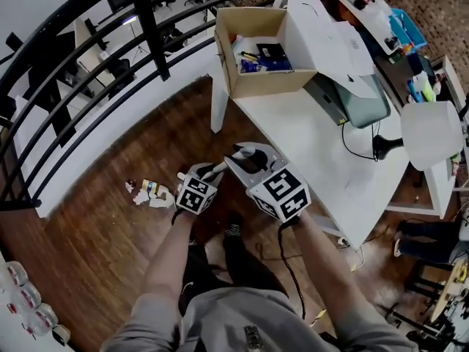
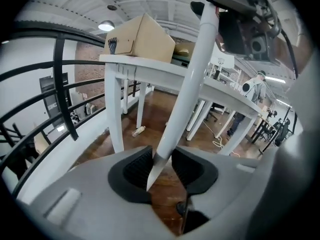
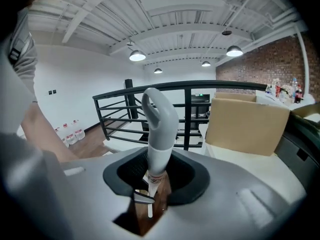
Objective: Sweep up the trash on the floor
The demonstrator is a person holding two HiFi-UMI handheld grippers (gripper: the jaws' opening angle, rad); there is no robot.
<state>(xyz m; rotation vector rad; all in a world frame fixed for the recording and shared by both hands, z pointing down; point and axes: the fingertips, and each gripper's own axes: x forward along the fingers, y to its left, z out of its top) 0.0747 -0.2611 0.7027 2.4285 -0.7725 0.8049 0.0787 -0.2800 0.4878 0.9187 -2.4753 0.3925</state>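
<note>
Task status: no sweeping result is showing; by judgement the work is standing at the approach stage.
Trash location: the trash (image 1: 150,193), a small heap of crumpled pale scraps, is lying loose on the wooden floor (image 1: 88,233), out from the corner leg of the desk (image 1: 322,138) and well apart from it.
Possible further litter: a bottle-like item (image 2: 139,130) is lying on the floor just beyond a leg of the desk; what it is cannot be made out.
Left tool: the left tool (image 2: 162,169) is gripping a white pole (image 2: 187,89), its jaws standing part-way open with the pads bearing on the shaft. It is hovering between the desk and the trash.
Right tool: the right tool (image 3: 157,176) is clamping a grey handle (image 3: 159,129) with a looped end, its jaws narrowed onto it. It is sitting nearer the desk than the left tool.
Implement: whether pole and handle are forming one implement cannot be told; no brush head or dustpan is showing.
Done: nothing is appearing gathered; the heap is lying unswept.
Remaining: the sweeping end is needing to reach the heap, and collecting and removing are following from there.
</note>
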